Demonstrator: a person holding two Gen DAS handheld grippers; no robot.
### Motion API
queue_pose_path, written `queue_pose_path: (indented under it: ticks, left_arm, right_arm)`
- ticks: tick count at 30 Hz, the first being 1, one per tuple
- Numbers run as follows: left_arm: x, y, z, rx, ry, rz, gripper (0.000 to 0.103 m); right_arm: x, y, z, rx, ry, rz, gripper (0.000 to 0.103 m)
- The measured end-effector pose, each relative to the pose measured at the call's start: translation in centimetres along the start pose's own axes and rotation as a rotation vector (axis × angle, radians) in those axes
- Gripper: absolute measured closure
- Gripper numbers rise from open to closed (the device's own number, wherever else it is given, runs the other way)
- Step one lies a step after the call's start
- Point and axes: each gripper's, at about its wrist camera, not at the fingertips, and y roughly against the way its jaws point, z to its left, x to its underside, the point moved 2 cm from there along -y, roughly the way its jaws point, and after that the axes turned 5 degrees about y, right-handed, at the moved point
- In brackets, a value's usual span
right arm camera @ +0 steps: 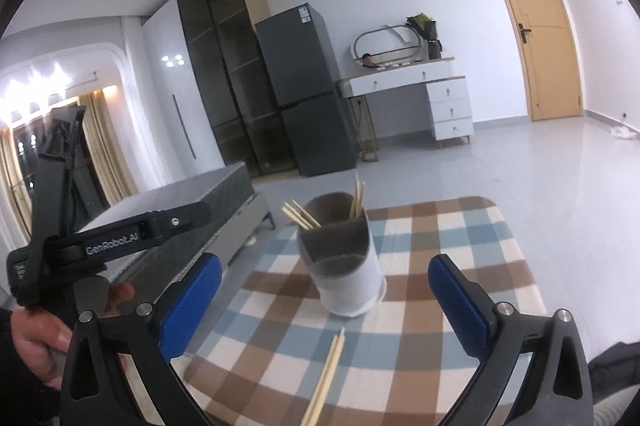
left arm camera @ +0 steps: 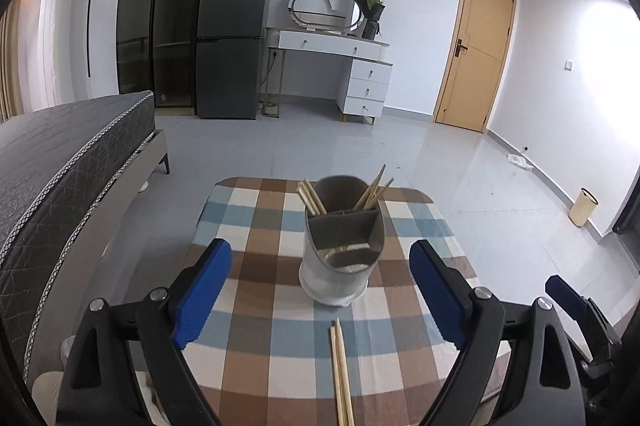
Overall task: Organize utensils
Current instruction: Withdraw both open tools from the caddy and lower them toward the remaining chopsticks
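Observation:
A grey and white utensil holder [left arm camera: 340,258] [right arm camera: 348,274] stands upright in the middle of a checked tablecloth [left arm camera: 256,338] [right arm camera: 460,226]. Several wooden chopsticks [left arm camera: 310,200] [right arm camera: 300,216] lean in its far compartment. A loose pair of chopsticks [left arm camera: 340,370] [right arm camera: 326,374] lies flat on the cloth in front of the holder. My left gripper [left arm camera: 320,266] is open, its blue pads wide apart on the near side of the holder, with nothing between them. My right gripper [right arm camera: 324,286] is open too, short of the holder and above the loose pair, touching neither.
The small table ends just beyond the holder, with grey tiled floor past it. A bed [left arm camera: 60,162] lies to the left. A dark fridge [left arm camera: 232,38], a white dressing table [left arm camera: 340,58] and a wooden door [left arm camera: 476,46] line the far wall. A cream bin [left arm camera: 583,207] stands at the right.

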Motion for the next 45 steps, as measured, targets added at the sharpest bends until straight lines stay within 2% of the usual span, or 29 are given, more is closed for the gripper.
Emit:
queue_pose_path:
  ticks: [5,10,17,24,28,35,38,40,44,45]
  left_arm:
    - [2.3,-0.2,0.0,-0.01,-0.016,0.013,0.012]
    - [4.2,-0.9,-0.8,-0.004,-0.047,0.011,0.012]
    - [5.6,-3.7,-0.2,-0.021,-0.04,0.05,0.012]
    - [7.1,-7.0,1.8,-0.077,0.012,0.14,0.012]
    - [7.3,-8.5,2.4,-0.104,0.039,0.187,0.012]
    - [6.7,-9.9,3.3,-0.133,0.09,0.199,0.012]
    - [6.7,-10.5,3.9,-0.146,0.116,0.225,0.012]
    - [6.7,-10.9,4.4,-0.16,0.133,0.241,0.012]
    - [6.7,-11.7,5.3,-0.204,0.158,0.272,0.012]
    - [6.8,-12.0,5.5,-0.223,0.154,0.281,0.012]
  right_arm:
    - [1.8,0.2,0.5,0.032,0.052,0.012,0.0]
    - [3.0,0.0,0.5,0.03,0.065,0.043,0.0]
    - [4.2,-1.0,-0.4,0.07,0.065,0.097,0.0]
    - [5.7,-4.8,-1.4,0.104,0.026,0.237,0.0]
    - [6.2,-6.3,-1.6,0.123,0.024,0.275,0.0]
    - [7.2,-9.2,-2.4,0.17,-0.032,0.369,0.0]
    - [8.2,-10.5,-2.7,0.165,-0.052,0.418,0.0]
    - [8.6,-11.3,-2.6,0.161,-0.05,0.445,0.003]
    - [9.7,-13.5,-2.4,0.177,-0.029,0.539,0.017]
    - [9.9,-13.9,-2.5,0.18,-0.031,0.555,0.018]
